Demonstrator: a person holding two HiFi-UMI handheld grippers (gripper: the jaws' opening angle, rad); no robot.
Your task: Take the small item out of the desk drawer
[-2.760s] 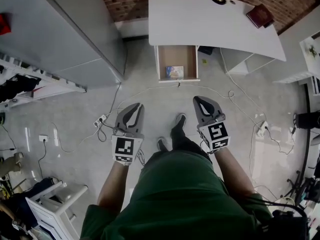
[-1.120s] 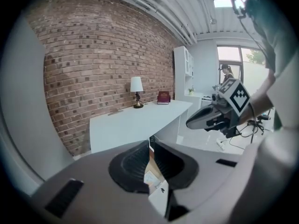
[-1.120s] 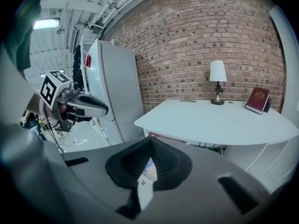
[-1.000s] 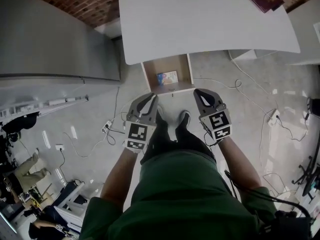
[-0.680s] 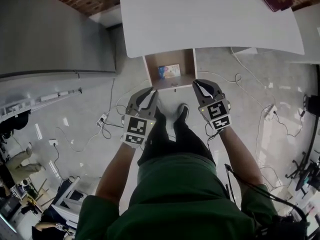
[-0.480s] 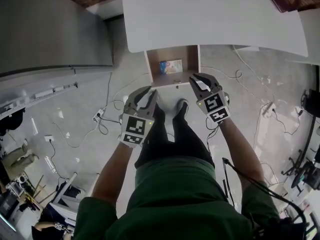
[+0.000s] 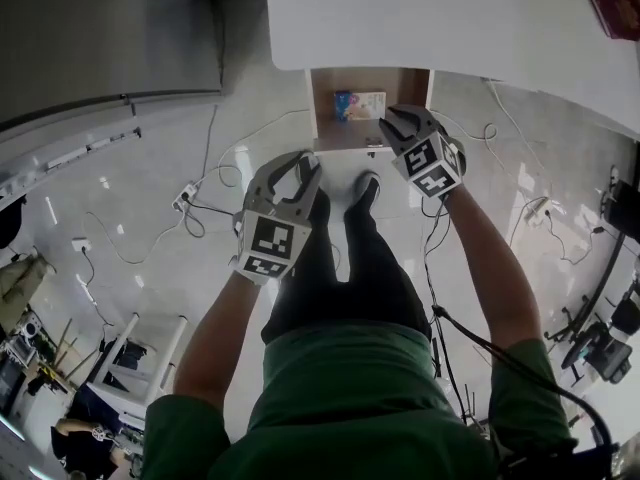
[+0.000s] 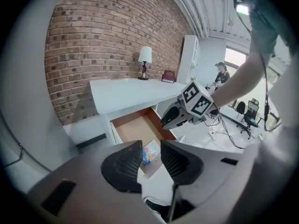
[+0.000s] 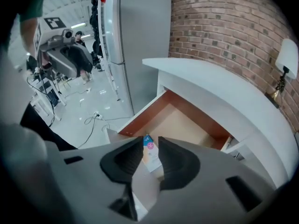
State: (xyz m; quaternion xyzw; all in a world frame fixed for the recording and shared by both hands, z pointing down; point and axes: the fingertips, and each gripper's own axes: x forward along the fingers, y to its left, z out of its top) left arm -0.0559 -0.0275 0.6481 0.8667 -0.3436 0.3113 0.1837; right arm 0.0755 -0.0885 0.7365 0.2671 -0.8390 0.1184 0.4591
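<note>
From overhead, the drawer (image 7: 327, 108) stands pulled out under the white tabletop (image 7: 420, 18), with a small packet (image 7: 359, 104) lying flat inside it. The right claw (image 7: 398, 120) hangs over the drawer's front right corner. The left claw (image 7: 298, 164) hovers above the floor, short of the drawer.

In the left gripper view, its jaws stand slightly apart and empty.

In the right gripper view, the jaws have just been opening, gripping nothing, with the packet in the drawer beyond them.

Print on small item (image 7: 359, 105) illegible
</note>
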